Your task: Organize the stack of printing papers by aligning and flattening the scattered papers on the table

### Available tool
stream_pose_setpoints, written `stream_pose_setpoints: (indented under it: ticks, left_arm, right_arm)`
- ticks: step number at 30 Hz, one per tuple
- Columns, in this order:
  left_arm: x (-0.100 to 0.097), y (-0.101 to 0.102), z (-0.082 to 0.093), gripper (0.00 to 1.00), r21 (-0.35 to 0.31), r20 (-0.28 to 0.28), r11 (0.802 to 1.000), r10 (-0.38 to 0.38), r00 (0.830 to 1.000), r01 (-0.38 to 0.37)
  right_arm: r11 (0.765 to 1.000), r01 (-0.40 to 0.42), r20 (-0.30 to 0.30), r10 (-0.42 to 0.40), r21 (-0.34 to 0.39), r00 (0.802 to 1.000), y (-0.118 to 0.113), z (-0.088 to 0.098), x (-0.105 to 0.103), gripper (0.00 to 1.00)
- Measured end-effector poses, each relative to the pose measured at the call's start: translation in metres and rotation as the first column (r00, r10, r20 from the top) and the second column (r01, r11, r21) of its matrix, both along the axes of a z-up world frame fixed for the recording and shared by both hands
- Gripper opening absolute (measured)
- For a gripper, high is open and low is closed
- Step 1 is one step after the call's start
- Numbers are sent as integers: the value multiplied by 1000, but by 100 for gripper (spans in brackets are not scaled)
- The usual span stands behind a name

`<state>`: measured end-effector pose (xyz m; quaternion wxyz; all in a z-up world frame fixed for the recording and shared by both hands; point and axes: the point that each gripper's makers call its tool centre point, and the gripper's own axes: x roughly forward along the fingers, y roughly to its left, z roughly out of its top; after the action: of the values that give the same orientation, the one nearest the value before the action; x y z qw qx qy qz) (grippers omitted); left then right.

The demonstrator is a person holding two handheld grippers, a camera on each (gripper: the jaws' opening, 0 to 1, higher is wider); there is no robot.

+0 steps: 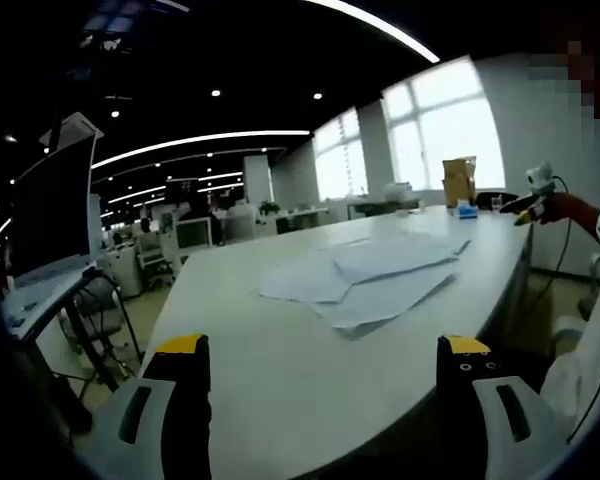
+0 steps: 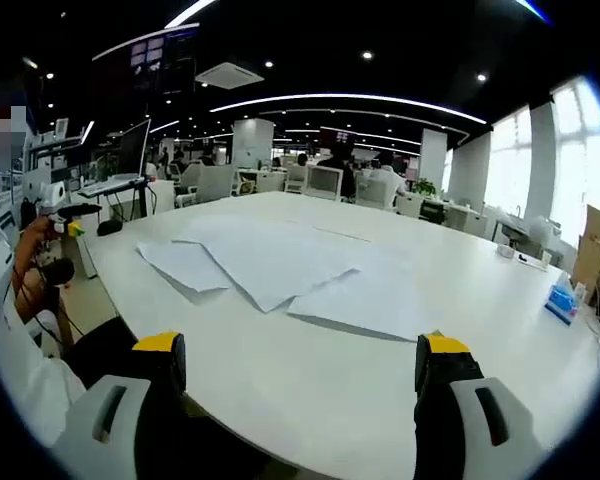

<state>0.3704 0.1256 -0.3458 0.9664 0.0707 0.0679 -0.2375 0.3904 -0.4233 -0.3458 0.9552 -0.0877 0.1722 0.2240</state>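
Several white printing papers (image 1: 365, 275) lie scattered and overlapping on a large white table (image 1: 280, 390); in the right gripper view the same papers (image 2: 280, 262) are spread out flat with their corners askew. My left gripper (image 1: 322, 350) is open above the table's near edge, short of the papers, with nothing between its yellow-tipped jaws. My right gripper (image 2: 301, 350) is also open and holds nothing, at another side of the table. In the left gripper view the right gripper (image 1: 533, 200) shows small at the far right, held in a hand. The left gripper (image 2: 72, 226) shows at the far left.
A cardboard box (image 1: 458, 180) and a blue tissue box (image 1: 467, 210) stand at the table's far end; the blue tissue box (image 2: 561, 298) is near the right edge. Desks, monitors (image 2: 130, 150) and office chairs ring the table. Bright windows (image 1: 450, 125) line one wall.
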Motion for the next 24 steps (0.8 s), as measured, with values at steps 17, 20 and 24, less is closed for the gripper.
stream_pose_setpoints:
  ticks: [17, 20, 24]
  left_arm:
    - [4, -10, 3, 96, -2, 8, 1000, -26, 1000, 26]
    - [5, -12, 3, 95, -1, 10, 999, -34, 999, 34]
    - [9, -15, 4, 95, -5, 16, 999, -39, 999, 39]
  right_arm:
    - [998, -57, 5, 57, -27, 998, 16, 13, 14, 90]
    - [998, -59, 7, 59, -29, 998, 18, 14, 17, 90]
    - [997, -66, -5, 66, -41, 998, 20, 12, 19, 90]
